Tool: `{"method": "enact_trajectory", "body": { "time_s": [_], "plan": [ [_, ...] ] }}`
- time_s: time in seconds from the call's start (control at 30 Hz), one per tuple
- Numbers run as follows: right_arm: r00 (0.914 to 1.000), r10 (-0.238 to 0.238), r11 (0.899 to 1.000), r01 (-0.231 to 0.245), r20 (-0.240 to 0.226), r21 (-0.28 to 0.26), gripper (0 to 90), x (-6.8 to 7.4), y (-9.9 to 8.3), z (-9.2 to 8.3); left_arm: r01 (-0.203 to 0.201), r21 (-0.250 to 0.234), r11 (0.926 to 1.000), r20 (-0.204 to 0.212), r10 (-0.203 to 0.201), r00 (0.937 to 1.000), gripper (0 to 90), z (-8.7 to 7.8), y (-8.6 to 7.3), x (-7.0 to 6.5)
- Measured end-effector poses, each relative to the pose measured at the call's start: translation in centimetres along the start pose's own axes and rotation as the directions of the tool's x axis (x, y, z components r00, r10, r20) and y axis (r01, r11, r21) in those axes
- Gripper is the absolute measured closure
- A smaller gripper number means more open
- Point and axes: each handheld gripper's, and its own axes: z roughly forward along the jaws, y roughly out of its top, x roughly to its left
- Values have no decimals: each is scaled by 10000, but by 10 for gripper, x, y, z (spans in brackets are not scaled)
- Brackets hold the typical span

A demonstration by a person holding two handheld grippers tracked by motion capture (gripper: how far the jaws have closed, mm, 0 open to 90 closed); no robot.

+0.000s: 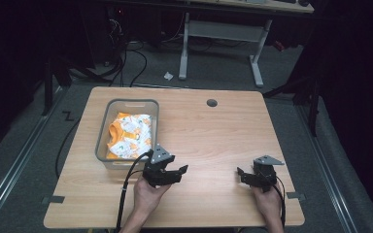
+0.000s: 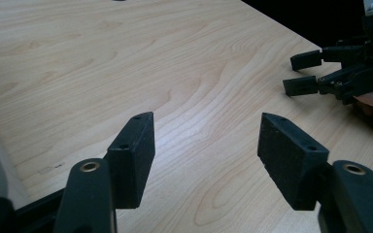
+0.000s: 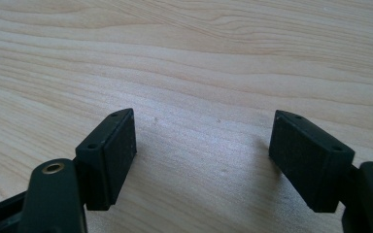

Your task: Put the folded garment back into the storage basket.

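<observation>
Cloth: a crumpled white-and-orange printed piece of fabric [image 1: 128, 136], bunched up with folds and small orange and green motifs; the print is too small to make out.
Cloth's place: inside the grey rectangular plastic bin [image 1: 105, 130], filling most of its floor, below the rim.
Bin: stands on the left part of the light wooden table [image 1: 213, 131], its long side running away from the person, a handle slot at its far end; a grey edge of it shows at the left margin of the left gripper view.
Left gripper [image 1: 177, 173]: black, held in the person's left hand [image 1: 148, 194], just beside the bin's near right corner, low over the table, pointing away from the bin toward the other gripper.
Left jaws: apart with a wide gap, nothing between the pads, bare wood under them; they touch neither the cloth nor the bin.
Right gripper [image 1: 241, 175]: black, held in the person's right hand [image 1: 267, 201], well apart from the bin on the table's near right side, pointing back toward the left gripper; also seen at the upper right of the left gripper view [image 2: 303, 73].
Right jaws: spread wide, empty, only wood grain between them.
Cable: a black lead [image 1: 126, 187] trails from the left gripper past the bin's near end toward the table's near edge.
</observation>
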Motion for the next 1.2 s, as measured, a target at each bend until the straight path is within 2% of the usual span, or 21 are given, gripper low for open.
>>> {"method": "enact_trajectory", "body": {
  "time_s": [0.23,0.47,0.63,0.77,0.97,1.13,1.2],
  "plan": [
    [10000,-1,10000,1,2,2,253,0,0,0,-89,128,9999,159,87,9998,387,6,-1,-4],
    [10000,1,10000,-1,1,2,253,0,0,0,158,375,9992,396,-173,9991,387,14,-6,-3],
    [10000,2,10000,-2,-2,2,253,0,0,0,151,545,9984,446,-176,9988,387,18,-11,-3],
    [10000,1,10000,-1,0,0,253,0,0,0,236,680,9974,377,-262,9989,387,22,-14,-3],
    [10000,3,10000,-3,0,2,253,0,0,0,13,928,9957,-117,-2,9999,387,26,-21,-4],
    [10000,0,10000,0,0,0,253,0,0,0,141,1061,9943,-154,-126,9998,387,29,-25,-2],
    [10000,-1,10000,1,0,1,253,0,0,0,88,1169,9931,-233,-61,9997,385,31,-27,-2]
  ]
}}
